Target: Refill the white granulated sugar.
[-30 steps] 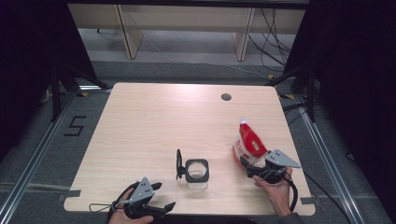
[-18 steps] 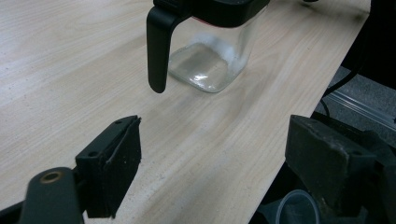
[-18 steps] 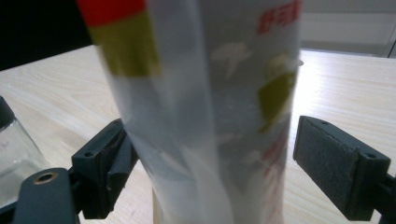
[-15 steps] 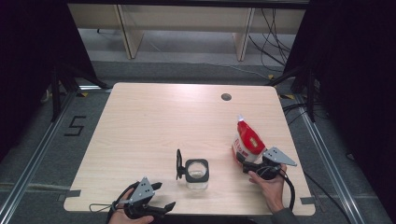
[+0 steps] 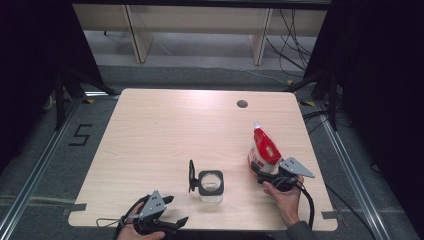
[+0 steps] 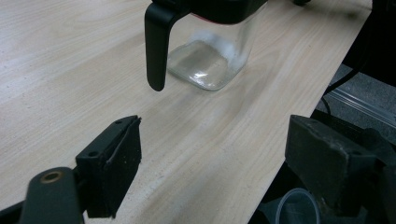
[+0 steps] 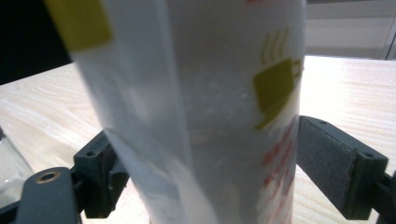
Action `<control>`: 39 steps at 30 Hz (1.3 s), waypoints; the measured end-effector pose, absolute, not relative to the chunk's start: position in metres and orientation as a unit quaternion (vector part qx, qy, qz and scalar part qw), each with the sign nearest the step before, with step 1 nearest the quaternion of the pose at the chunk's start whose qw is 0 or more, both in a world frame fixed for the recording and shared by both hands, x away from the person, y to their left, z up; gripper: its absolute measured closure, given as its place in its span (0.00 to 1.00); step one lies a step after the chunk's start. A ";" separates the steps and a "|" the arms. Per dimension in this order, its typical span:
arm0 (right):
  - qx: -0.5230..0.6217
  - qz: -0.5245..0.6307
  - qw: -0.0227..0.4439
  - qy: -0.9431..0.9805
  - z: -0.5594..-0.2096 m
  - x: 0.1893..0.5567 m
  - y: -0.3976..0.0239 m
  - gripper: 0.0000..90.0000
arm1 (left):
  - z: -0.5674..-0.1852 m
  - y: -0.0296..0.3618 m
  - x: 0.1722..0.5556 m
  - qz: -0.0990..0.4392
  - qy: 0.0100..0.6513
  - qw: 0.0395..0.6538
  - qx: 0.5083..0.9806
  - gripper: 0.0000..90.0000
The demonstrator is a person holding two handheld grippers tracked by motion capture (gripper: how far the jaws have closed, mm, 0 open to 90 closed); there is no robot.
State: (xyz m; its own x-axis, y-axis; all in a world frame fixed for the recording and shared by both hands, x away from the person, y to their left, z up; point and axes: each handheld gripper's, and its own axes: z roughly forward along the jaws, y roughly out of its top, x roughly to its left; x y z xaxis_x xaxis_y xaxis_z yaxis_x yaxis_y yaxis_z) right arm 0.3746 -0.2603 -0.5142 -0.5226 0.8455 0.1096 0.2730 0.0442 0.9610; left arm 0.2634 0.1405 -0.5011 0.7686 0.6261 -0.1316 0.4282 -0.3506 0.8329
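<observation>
In the high view, a red and white pouch (image 5: 263, 148) stands upright near the right edge of the table (image 5: 165, 130). The right gripper (image 5: 263, 176) sits at its base. A glass jar (image 5: 210, 186) with a black flip lid stands near the front middle, and the left gripper (image 5: 173, 212) rests at the front edge, well apart from it.

In the left gripper view, the jaws are spread with nothing between them; the jar (image 6: 210, 56) stands ahead.

In the right gripper view, the pouch (image 7: 201, 112) stands between the spread jaws, with a gap at the right pad.
</observation>
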 end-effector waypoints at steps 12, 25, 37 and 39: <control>0.420 0.552 0.265 0.670 -0.516 0.378 -0.256 0.21 | -0.501 0.141 0.264 0.106 0.324 0.475 0.811 0.20; 0.397 0.547 0.271 0.686 -0.513 0.381 -0.254 0.35 | -0.499 0.143 0.263 0.108 0.323 0.471 0.814 0.20; 0.398 0.558 0.267 0.677 -0.513 0.387 -0.266 0.34 | -0.499 0.144 0.264 0.113 0.312 0.472 0.817 0.20; 0.410 0.558 0.256 0.675 -0.514 0.386 -0.263 0.29 | -0.499 0.143 0.263 0.107 0.321 0.467 0.817 0.20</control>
State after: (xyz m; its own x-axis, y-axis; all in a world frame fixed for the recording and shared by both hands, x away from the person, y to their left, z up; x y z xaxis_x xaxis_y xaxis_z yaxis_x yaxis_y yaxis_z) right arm 0.3856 -0.2630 -0.5138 -0.5330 0.8387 0.1119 0.2682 0.0420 0.9624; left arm 0.2633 0.1432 -0.4994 0.7719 0.6233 -0.1256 0.4241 -0.3575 0.8320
